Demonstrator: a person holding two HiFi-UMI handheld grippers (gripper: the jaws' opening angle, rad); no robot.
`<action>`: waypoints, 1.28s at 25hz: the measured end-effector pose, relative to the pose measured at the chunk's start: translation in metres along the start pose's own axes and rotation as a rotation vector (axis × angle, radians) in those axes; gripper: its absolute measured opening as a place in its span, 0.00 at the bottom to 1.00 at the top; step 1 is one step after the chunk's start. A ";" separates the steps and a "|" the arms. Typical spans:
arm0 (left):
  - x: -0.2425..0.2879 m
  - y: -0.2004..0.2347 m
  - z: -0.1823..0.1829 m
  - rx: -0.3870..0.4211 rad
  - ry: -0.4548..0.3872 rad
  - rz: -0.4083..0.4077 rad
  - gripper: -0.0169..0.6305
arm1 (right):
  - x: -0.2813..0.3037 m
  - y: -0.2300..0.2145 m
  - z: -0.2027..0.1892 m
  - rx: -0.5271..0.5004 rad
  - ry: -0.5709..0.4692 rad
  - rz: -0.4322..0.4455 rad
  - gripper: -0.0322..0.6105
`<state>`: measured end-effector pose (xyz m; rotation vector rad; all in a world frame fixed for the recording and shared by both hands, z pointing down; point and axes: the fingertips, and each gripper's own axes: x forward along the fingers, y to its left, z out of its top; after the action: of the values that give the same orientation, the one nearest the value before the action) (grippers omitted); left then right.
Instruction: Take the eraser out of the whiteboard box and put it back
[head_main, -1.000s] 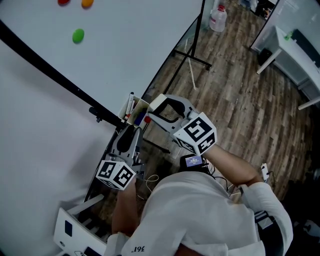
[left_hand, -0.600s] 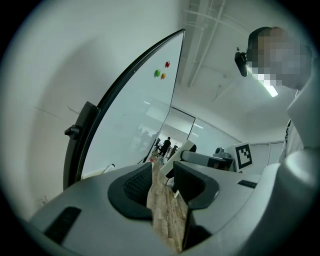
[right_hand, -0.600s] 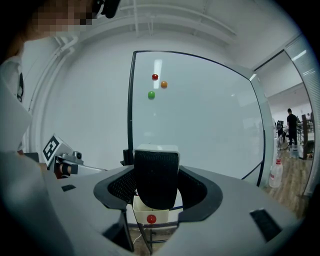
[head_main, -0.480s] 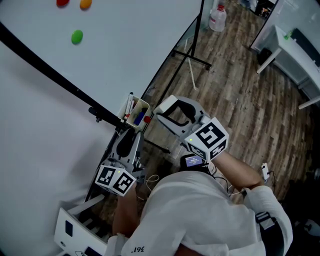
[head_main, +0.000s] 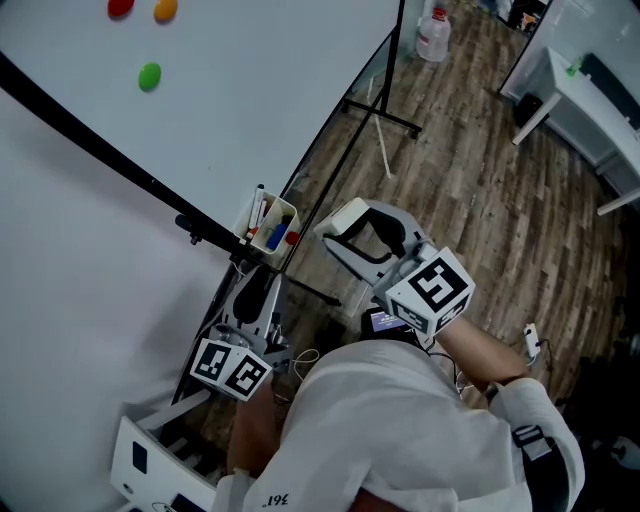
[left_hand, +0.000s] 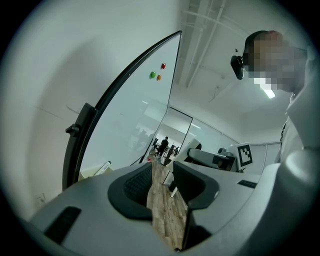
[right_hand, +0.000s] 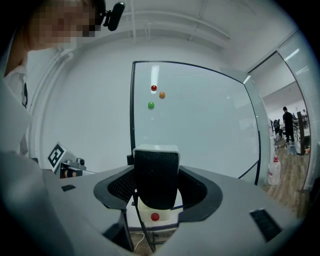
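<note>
Eraser, black felt pad on a white plastic back (right_hand: 156, 175), is clamped between the 2 jaws of the right gripper (head_main: 346, 226), apart from the cream whiteboard box (head_main: 272, 226). Left gripper (left_hand: 161, 181) is released and empty, near that box.

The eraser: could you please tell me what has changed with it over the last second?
The right gripper, shut on the eraser, has drawn back from the whiteboard box, moving down and to the right in the head view and carrying the eraser clear of it. The left gripper slid slightly lower in that view, still open and empty. The box and its markers stayed put.
</note>
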<state>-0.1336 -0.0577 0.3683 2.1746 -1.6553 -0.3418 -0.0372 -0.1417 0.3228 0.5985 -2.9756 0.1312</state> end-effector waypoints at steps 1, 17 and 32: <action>-0.001 0.000 -0.001 -0.002 0.002 -0.002 0.24 | -0.003 -0.001 -0.001 0.005 0.001 -0.004 0.46; -0.017 -0.007 -0.016 -0.025 0.030 -0.005 0.24 | -0.040 -0.007 -0.020 0.061 0.029 -0.063 0.46; -0.027 -0.004 -0.048 -0.073 0.096 0.011 0.24 | -0.057 -0.010 -0.050 0.118 0.074 -0.097 0.46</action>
<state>-0.1173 -0.0230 0.4084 2.0939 -1.5775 -0.2860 0.0227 -0.1237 0.3658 0.7324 -2.8761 0.3162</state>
